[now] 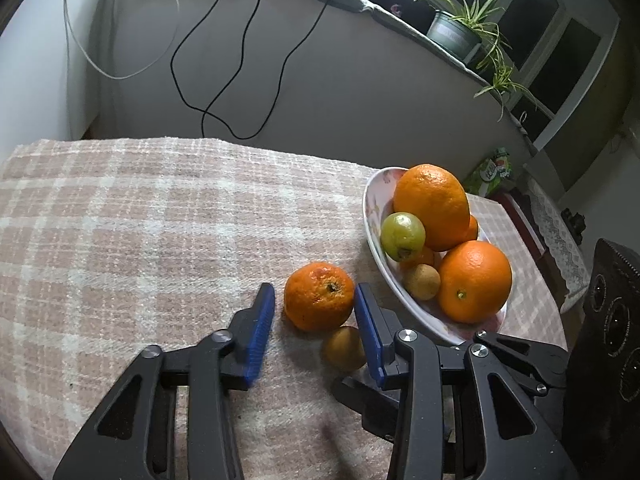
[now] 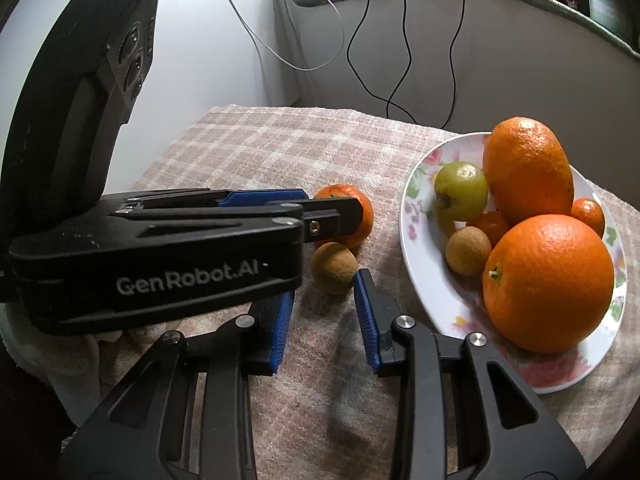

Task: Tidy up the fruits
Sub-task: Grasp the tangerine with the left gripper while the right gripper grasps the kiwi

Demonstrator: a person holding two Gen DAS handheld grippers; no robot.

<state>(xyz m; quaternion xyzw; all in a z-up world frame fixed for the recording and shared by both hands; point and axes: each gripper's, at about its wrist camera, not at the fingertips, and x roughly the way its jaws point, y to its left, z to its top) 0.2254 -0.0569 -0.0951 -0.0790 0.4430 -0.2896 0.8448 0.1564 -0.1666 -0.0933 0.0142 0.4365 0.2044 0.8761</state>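
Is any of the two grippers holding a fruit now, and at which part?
Nothing is held. The left gripper is open around the mandarin, apart from its sides. The right gripper is open, empty.

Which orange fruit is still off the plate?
The mandarin on the cloth, between the open left gripper's fingers. All other orange fruit sits in the plate.

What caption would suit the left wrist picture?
Open left gripper straddles a mandarin beside a plate of fruit.
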